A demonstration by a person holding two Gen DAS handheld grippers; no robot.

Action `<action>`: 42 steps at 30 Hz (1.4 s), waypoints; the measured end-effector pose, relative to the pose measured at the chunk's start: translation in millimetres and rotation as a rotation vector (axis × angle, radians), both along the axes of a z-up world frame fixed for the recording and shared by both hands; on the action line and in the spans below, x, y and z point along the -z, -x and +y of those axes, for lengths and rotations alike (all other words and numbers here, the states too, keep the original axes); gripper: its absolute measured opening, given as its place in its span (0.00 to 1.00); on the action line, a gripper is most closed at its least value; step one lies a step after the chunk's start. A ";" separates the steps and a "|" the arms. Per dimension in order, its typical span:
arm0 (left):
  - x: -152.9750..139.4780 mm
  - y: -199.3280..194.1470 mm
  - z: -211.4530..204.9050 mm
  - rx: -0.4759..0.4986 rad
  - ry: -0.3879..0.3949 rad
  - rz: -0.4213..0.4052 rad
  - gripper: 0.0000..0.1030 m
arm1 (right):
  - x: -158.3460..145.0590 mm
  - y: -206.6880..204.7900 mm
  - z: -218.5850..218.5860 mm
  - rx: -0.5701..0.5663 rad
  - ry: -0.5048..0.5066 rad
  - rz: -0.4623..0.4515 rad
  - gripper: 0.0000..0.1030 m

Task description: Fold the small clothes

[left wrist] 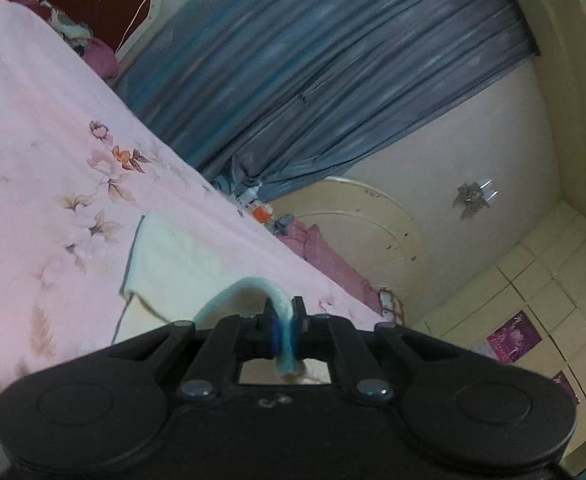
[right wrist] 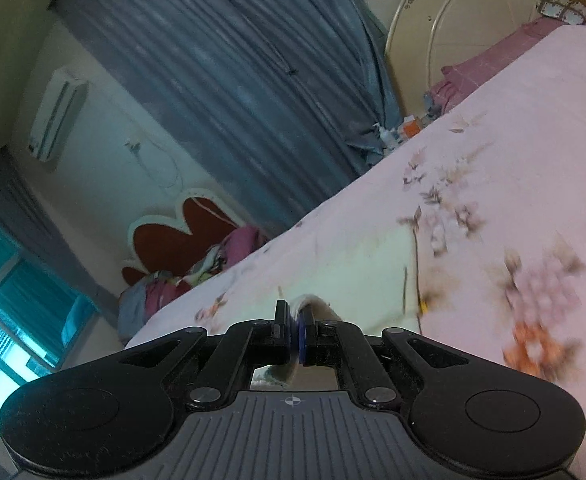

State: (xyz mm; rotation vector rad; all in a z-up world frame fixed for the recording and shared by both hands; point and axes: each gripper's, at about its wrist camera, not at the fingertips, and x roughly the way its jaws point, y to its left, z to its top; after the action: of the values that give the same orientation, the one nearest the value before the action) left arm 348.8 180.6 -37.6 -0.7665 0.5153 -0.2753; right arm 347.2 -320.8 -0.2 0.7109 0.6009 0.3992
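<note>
**Both grippers clamped on the pale garment above the pink bed**

Right now the left gripper [left wrist: 284,312] has its jaws pinched nearly together, and a light blue trimmed edge of the cream garment [left wrist: 173,256] is caught between them. That blue band arches up out of the jaws, curves over to the left and drops toward the cloth below. A frayed end of it pokes out behind the pads, toward the camera.

Over on the other side, the right gripper [right wrist: 294,322] is just as tight, its jaws all but meeting, with a thin fold of the same cream garment [right wrist: 357,272] nipped between them. The cloth rises to the jaws in a small peak.

The rest of the garment lies spread on the pink floral bedsheet [left wrist: 33,120]. In the left wrist view its dark-trimmed straight edge runs up and away from the gripper, so the long axis points away across the bed toward the blue-grey curtain [left wrist: 313,60]. In the right wrist view it stretches away from the jaws in the same fashion, with a thin dark line along its right side; this view is blurred, so finer detail cannot be made out.

Beyond the bed stand a cream rounded headboard [right wrist: 453,20] and a red one [right wrist: 181,240].
</note>
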 end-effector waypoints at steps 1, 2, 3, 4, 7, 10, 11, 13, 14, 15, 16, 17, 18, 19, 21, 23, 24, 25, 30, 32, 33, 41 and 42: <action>6.7 -11.2 2.4 0.001 -0.005 0.022 0.05 | 4.7 -15.5 2.8 0.005 0.004 0.013 0.03; 13.3 -23.4 3.0 0.004 -0.007 0.045 0.05 | 10.0 -30.9 5.7 0.008 0.003 0.030 0.03; 21.0 -36.6 4.1 0.009 -0.009 0.070 0.05 | 17.1 -43.7 7.5 0.012 0.004 0.046 0.03; 30.6 -48.6 6.2 0.016 -0.014 0.096 0.05 | 24.7 -55.1 9.0 0.017 0.005 0.065 0.03; 58.4 -84.3 9.8 0.027 -0.023 0.176 0.05 | 51.6 -86.8 11.4 0.031 0.000 0.128 0.03; 79.6 -110.0 12.5 0.034 -0.026 0.228 0.05 | 79.2 -112.4 12.4 0.041 0.005 0.192 0.03; 84.8 -118.7 13.7 0.034 -0.025 0.238 0.05 | 87.9 -120.3 13.4 0.043 0.012 0.209 0.03; 92.6 -131.2 13.9 0.041 -0.020 0.247 0.05 | 104.2 -134.4 14.0 0.051 0.017 0.241 0.03; 95.0 -137.0 13.9 0.043 -0.020 0.251 0.05 | 109.6 -139.4 13.4 0.057 0.014 0.250 0.03; 98.1 -143.3 13.9 0.046 -0.017 0.254 0.05 | 115.1 -145.3 12.2 0.065 0.005 0.260 0.03; 100.5 -149.0 13.6 0.048 -0.015 0.256 0.05 | 120.1 -151.3 11.0 0.073 -0.006 0.268 0.03; 103.1 -155.2 13.0 0.050 -0.015 0.257 0.05 | 124.0 -157.0 10.7 0.078 -0.011 0.273 0.03; 104.4 -160.7 12.4 0.053 -0.018 0.258 0.05 | 125.9 -161.8 10.9 0.080 -0.012 0.277 0.03; 106.1 -166.2 12.3 0.053 -0.019 0.258 0.05 | 126.5 -165.9 11.6 0.081 -0.015 0.280 0.03; 108.2 -174.9 11.5 0.060 -0.024 0.251 0.05 | 131.9 -177.6 12.9 0.082 -0.020 0.286 0.03; 107.3 -181.4 8.1 0.081 -0.040 0.216 0.12 | 137.3 -190.2 15.2 0.065 -0.025 0.285 0.03; 105.7 -183.0 6.4 0.077 -0.055 0.201 0.29 | 138.0 -194.3 16.8 0.052 -0.029 0.275 0.03; 103.6 -184.0 5.6 0.071 -0.062 0.188 0.41 | 138.5 -197.8 18.4 0.051 -0.017 0.266 0.03; 93.5 -185.5 3.8 0.059 -0.086 0.116 0.80 | 136.1 -208.2 23.3 0.051 0.049 0.225 0.07; 91.7 -187.8 1.0 0.074 -0.115 0.119 0.79 | 132.4 -206.1 21.6 0.083 0.074 0.195 0.42; 91.3 -189.1 -1.0 0.087 -0.142 0.122 0.77 | 129.4 -203.5 19.3 0.100 0.083 0.167 0.63; 95.9 -199.5 -26.9 0.207 -0.407 0.164 0.54 | 126.2 -208.6 30.6 0.009 0.247 0.147 0.49; 97.6 -200.8 -29.6 0.211 -0.433 0.169 0.49 | 127.8 -210.0 35.9 -0.006 0.280 0.148 0.47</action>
State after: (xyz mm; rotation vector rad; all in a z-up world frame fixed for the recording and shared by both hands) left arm 549.7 151.0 -135.2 -0.3146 0.7871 -0.2831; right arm 557.3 -284.9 -128.0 0.4727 0.7813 0.2620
